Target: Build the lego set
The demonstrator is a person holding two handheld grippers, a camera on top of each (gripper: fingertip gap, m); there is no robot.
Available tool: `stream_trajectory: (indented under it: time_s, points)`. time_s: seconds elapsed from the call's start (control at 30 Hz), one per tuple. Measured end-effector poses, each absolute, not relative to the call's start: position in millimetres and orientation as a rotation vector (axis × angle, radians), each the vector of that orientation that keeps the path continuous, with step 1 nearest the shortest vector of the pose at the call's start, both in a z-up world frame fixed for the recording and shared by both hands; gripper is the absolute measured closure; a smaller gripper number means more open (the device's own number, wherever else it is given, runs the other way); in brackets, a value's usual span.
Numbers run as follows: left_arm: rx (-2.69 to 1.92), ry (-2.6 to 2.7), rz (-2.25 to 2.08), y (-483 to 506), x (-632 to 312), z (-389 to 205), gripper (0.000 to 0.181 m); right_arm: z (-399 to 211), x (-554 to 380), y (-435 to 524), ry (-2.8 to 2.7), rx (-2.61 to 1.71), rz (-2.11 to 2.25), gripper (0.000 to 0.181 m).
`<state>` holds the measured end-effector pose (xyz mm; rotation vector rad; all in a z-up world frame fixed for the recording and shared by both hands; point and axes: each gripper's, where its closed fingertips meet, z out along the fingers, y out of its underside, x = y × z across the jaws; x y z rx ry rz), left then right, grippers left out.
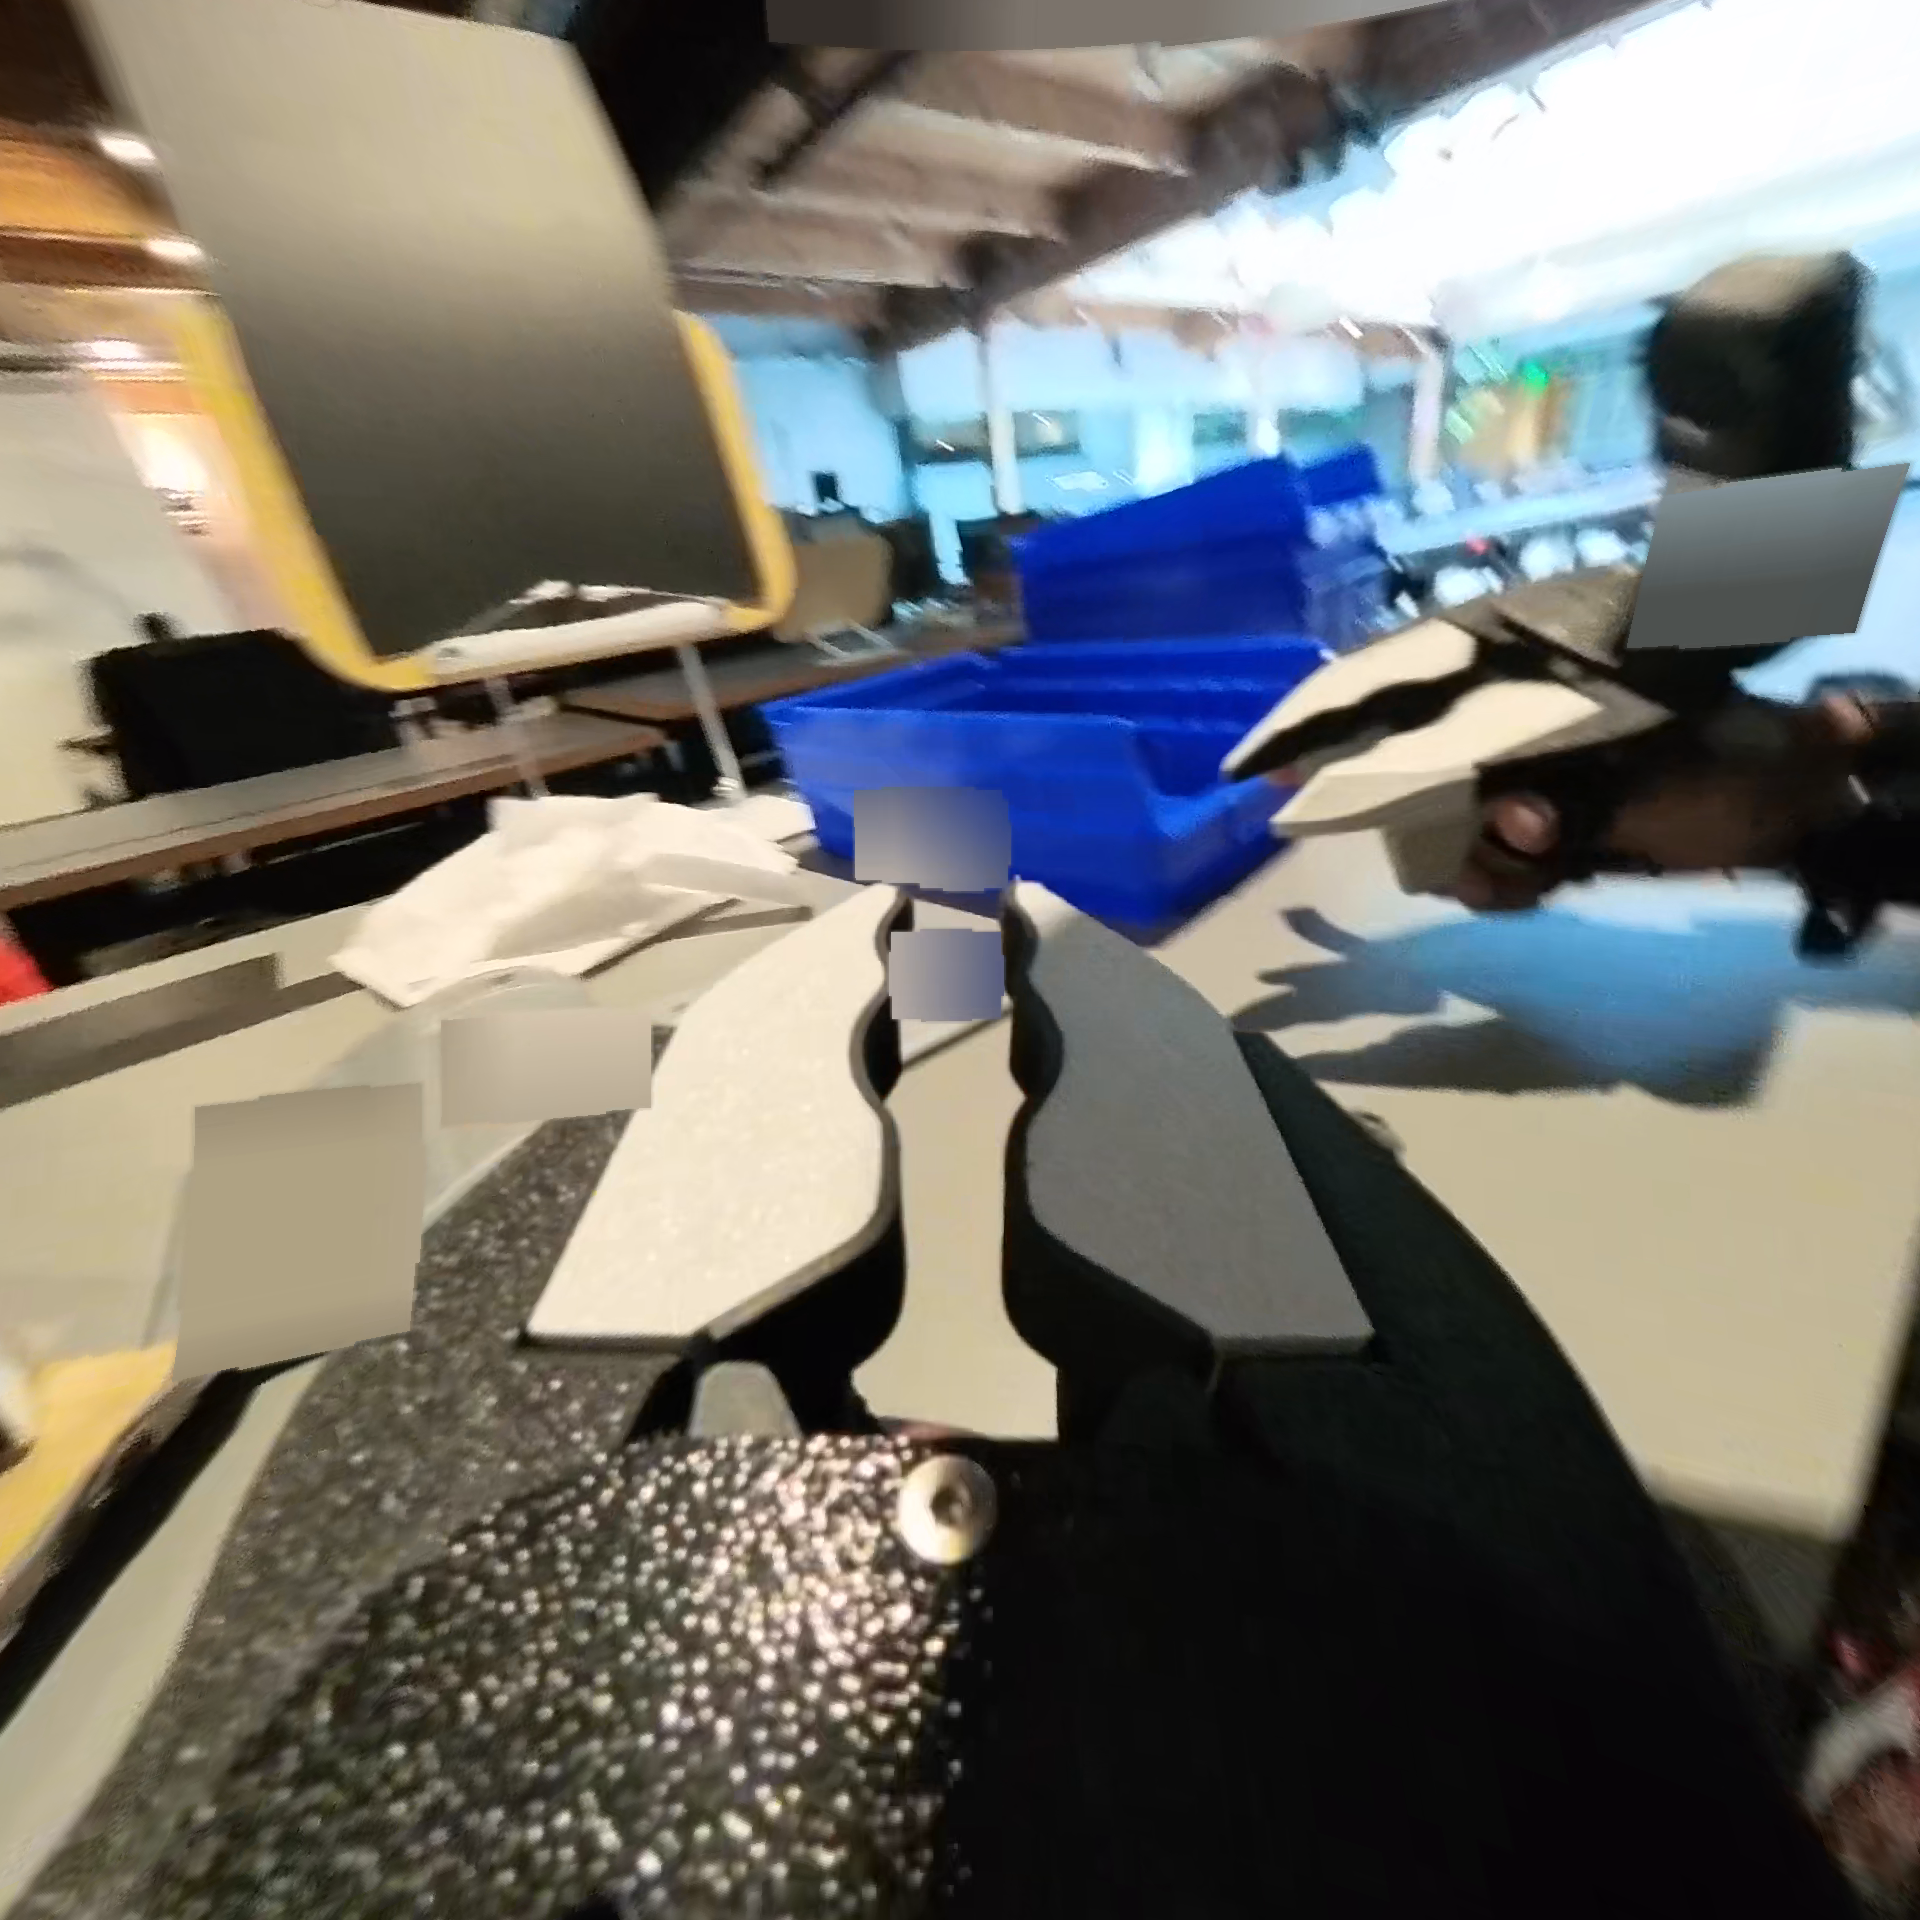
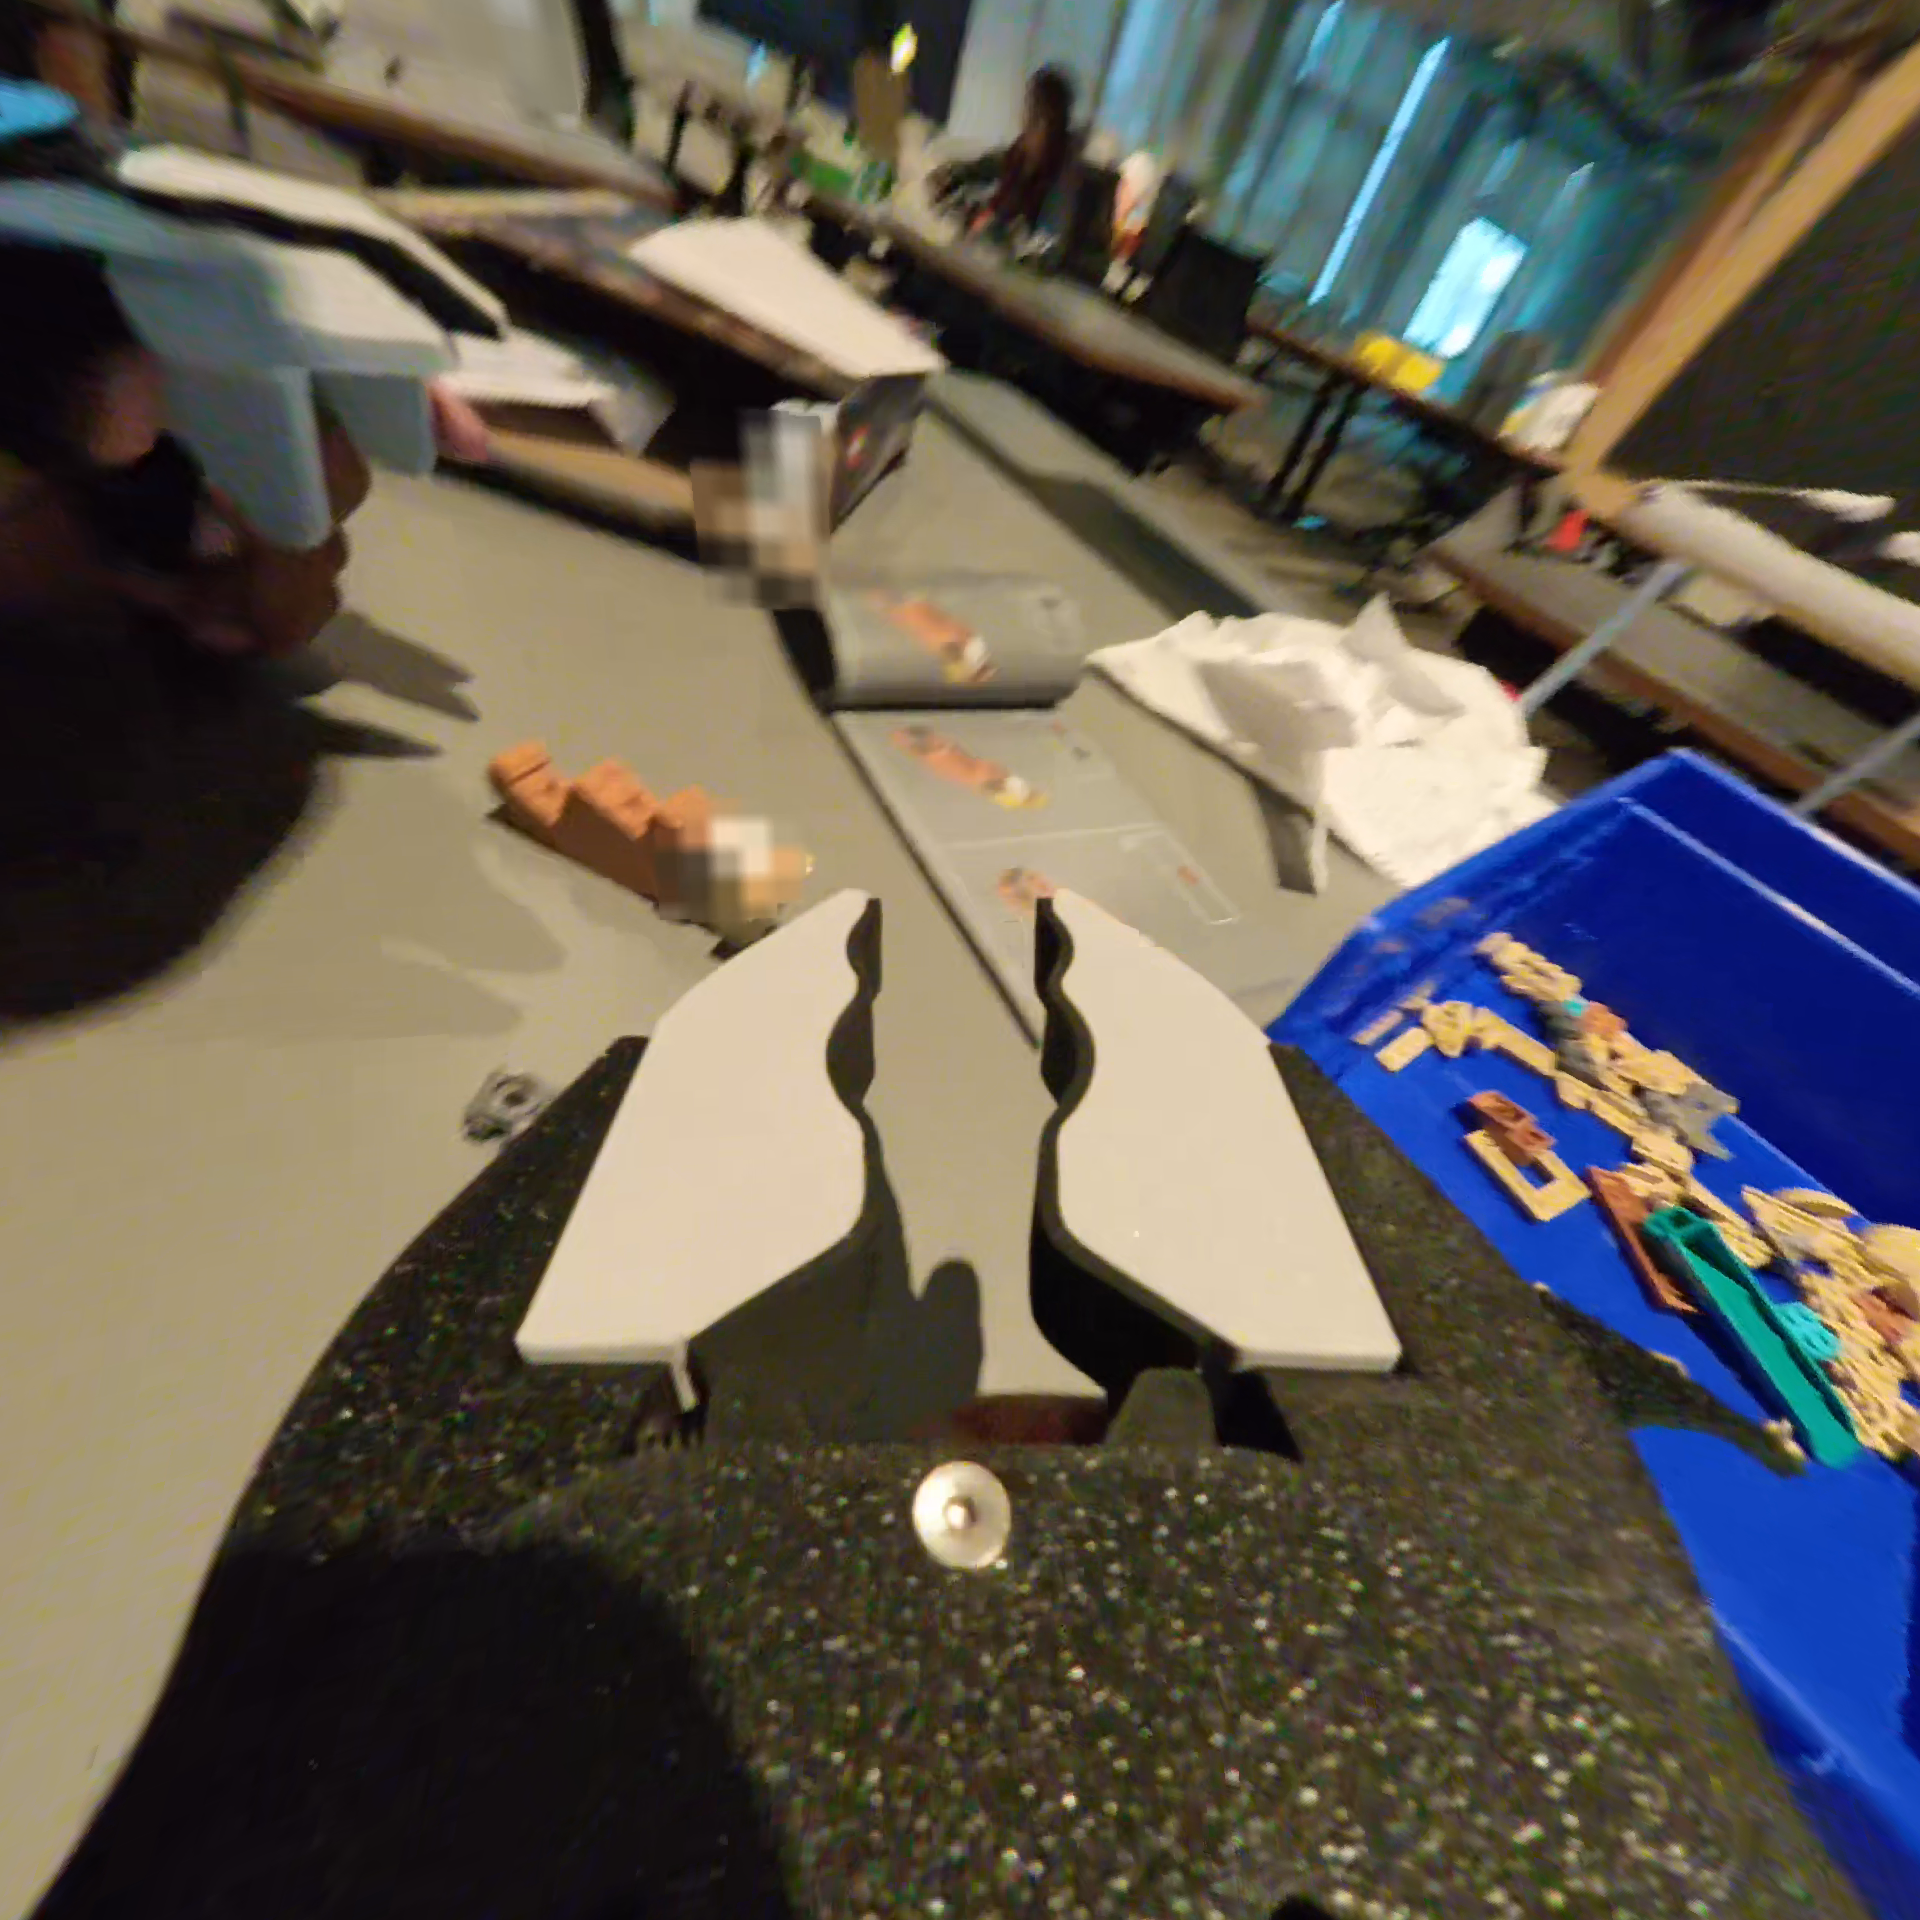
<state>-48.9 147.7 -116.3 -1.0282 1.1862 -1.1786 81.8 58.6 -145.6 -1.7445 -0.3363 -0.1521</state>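
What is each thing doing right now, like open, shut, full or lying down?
Left claw: open, holding nothing visible.
Right claw: open, empty, above the table.
Blue bin: open-topped, holding loose tan, brown and teal bricks.
Brown lego build: unfinished, lying on the grey table.
Instruction booklet: lying open.
White crumpled bags: lying beside the bin.
Small grey piece: loose on the table.

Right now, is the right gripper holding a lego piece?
No, the right gripper is open with nothing between its grey fingers; loose pieces lie in the blue plastic bin.
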Motion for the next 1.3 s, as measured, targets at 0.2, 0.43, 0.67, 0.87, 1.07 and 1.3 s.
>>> stream_trajectory:
  time_s: [0.2, 0.43, 0.67, 0.87, 1.07, 1.3]
  points:
    - [-1.082, 1.071, -1.152, 179.8, -49.7, -112.3, 0.159, -132.3, 98.6, 55.9, -0.216, -1.587, -0.105, 0.164]
    - [-1.137, 1.009, -1.077, 192.8, -47.7, -114.1, 0.16, -131.6, 115.1, 48.2, -0.092, -1.573, -0.004, 0.168]
    - [-1.15, 0.972, -1.019, 201.5, -42.4, -114.1, 0.161, -134.8, 120.7, 47.1, -0.059, -1.6, 0.01, 0.168]
    - [-1.141, 1.017, -1.013, 201.1, -29.7, -117.0, 0.161, -135.5, 127.5, 46.7, -0.003, -1.606, 0.046, 0.171]
    - [-1.168, 1.015, -1.061, 205.6, -25.7, -117.8, 0.161, -136.5, 129.6, 47.3, 0.015, -1.614, 0.068, 0.172]
    - [-1.168, 1.017, -1.057, 205.1, -25.3, -118.0, 0.162, -136.5, 130.1, 47.1, 0.02, -1.613, 0.088, 0.174]
